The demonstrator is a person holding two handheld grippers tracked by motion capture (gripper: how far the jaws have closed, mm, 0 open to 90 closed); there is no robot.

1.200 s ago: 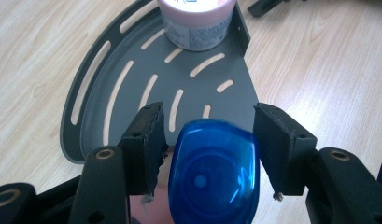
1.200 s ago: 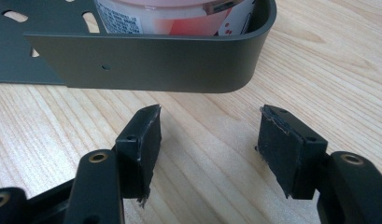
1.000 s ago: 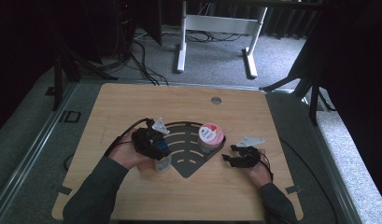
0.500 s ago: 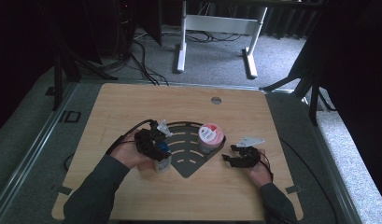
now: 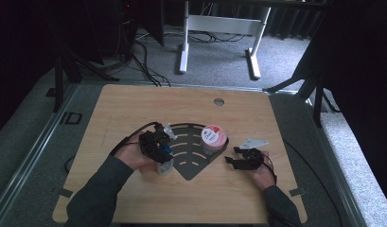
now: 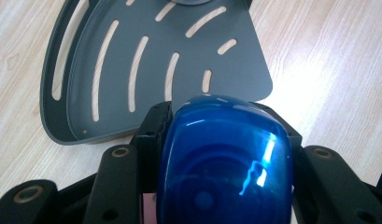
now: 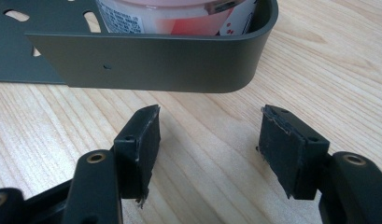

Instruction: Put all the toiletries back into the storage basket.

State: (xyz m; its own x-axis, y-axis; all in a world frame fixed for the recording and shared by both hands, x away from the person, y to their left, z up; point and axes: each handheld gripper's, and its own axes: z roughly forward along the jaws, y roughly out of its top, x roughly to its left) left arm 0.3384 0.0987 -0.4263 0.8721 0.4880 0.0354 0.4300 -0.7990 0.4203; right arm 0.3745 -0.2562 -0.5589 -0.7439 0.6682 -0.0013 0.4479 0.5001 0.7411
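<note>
Left gripper (image 6: 224, 154): my fingers have just been closing – now clamped on the blue-capped jar (image 6: 224, 163), tray's (image 6: 114, 70) 8 o'clock corner.
Right gripper (image 7: 209, 140): fingers apart, bare counter (image 7: 202, 186) between.

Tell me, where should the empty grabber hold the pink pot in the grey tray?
Probably around the pink pot's round side wall, above the grey tray's rim. It stands upright at the tray's right corner, and the rim hides its lower part. The right gripper is open and nearest, so it should rise over the rim and come in from that side.
</note>
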